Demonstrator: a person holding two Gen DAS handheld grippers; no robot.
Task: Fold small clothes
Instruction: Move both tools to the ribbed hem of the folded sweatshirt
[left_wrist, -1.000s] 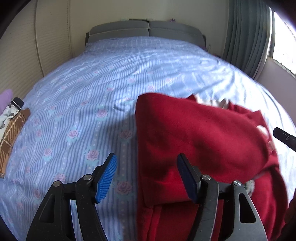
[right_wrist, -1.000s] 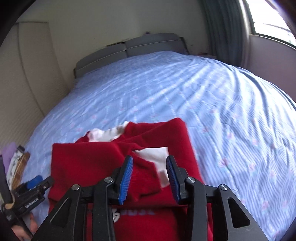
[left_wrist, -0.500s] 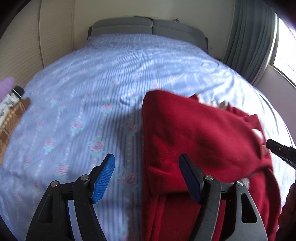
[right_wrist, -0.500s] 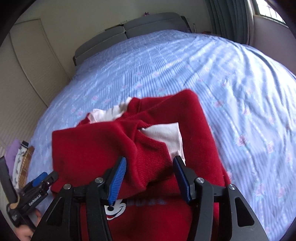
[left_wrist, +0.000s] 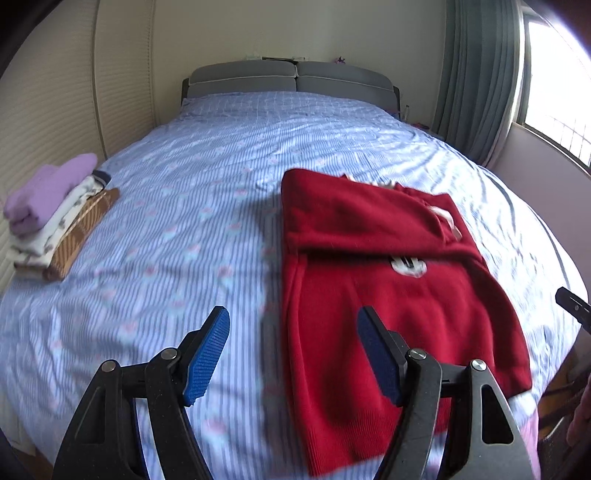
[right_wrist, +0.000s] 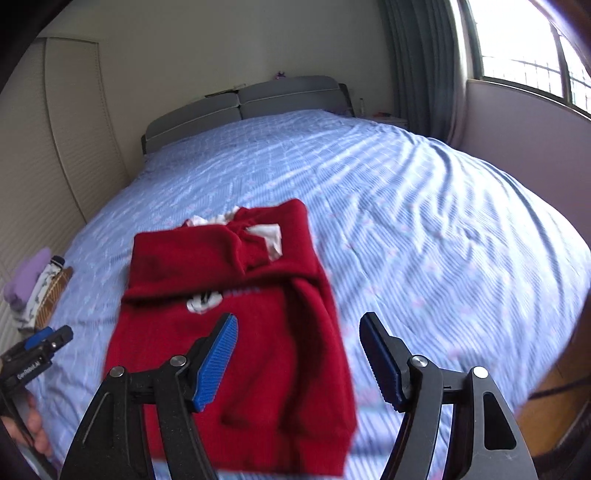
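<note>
A small red sweater (left_wrist: 388, 288) lies flat on the blue striped bed sheet (left_wrist: 177, 240), sleeves folded across the chest, a white cartoon print showing under them. It also shows in the right wrist view (right_wrist: 236, 314). My left gripper (left_wrist: 291, 354) is open and empty, above the sweater's left hem edge. My right gripper (right_wrist: 299, 358) is open and empty, above the sweater's lower right side. Each gripper's tip shows at the edge of the other view.
A stack of folded clothes (left_wrist: 55, 218), purple on top, sits at the bed's left edge by the wall. A grey headboard (left_wrist: 291, 79) is at the far end. Curtain and window (left_wrist: 554, 74) are on the right. The bed's near edge is just below the sweater.
Both grippers pulled back toward the near edge and rose. The right gripper opened wider and let go of the sleeve, which now lies folded on the chest.
</note>
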